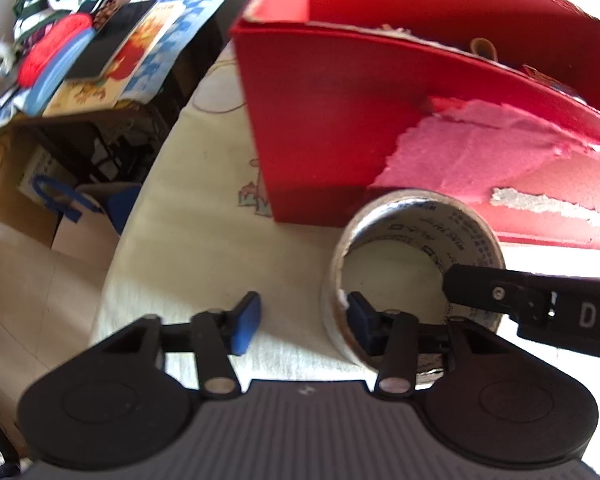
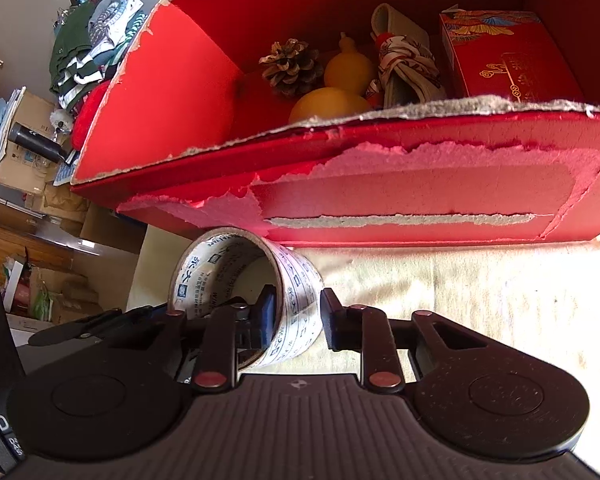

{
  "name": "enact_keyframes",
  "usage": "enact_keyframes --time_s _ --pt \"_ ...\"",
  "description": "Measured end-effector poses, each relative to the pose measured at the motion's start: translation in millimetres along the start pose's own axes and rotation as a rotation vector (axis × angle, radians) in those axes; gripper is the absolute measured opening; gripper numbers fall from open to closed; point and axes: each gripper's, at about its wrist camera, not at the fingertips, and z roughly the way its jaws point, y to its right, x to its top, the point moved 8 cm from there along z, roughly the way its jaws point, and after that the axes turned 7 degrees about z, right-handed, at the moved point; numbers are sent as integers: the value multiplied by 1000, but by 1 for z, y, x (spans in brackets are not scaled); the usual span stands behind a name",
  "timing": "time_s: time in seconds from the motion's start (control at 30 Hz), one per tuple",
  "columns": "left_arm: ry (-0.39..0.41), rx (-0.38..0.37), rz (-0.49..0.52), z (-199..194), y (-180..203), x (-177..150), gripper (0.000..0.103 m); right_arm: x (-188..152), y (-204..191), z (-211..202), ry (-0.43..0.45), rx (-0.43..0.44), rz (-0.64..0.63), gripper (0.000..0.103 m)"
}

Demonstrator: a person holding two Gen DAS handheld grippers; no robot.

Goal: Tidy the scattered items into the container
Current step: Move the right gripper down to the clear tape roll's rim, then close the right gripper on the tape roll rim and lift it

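A roll of clear tape [image 1: 416, 276] with a printed core stands in front of the red cardboard box [image 1: 324, 128]. In the left wrist view my left gripper [image 1: 300, 320] is open, its right finger inside the roll's hole and its left finger outside, apart from the wall. In the right wrist view my right gripper [image 2: 296, 316] has the roll's wall [image 2: 296, 300] between its fingers, one finger inside the hole. The right fingers stand close to the wall; contact is unclear. The red box [image 2: 380, 184] holds a pine cone [image 2: 290, 66], a yellow gourd [image 2: 340, 84], a knotted cloth [image 2: 404, 68] and a small red carton [image 2: 508, 56].
The table wears a cream cloth [image 1: 204, 248]; its left edge drops to the floor. Beyond it stands a side table with books and clothes [image 1: 80, 40], with cardboard boxes [image 2: 20, 148] around. The red box's front wall is torn.
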Motion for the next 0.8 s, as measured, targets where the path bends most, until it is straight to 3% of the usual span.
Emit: enact_keyframes --time_s 0.1,0.2,0.43,0.6,0.8 --pt "7 -9 30 -2 9 0 21 0 0 0 -6 10 -11 20" --pt "9 -4 52 -2 16 1 10 0 1 2 -13 10 -16 22" --pt "23 17 59 -3 20 0 9 -2 1 0 -19 23 -38 20" --pt "39 76 115 -12 32 -6 9 -9 8 -5 -51 23 -46 19" --pt "35 63 164 -30 53 -15 10 -24 28 -32 -73 29 -49 19"
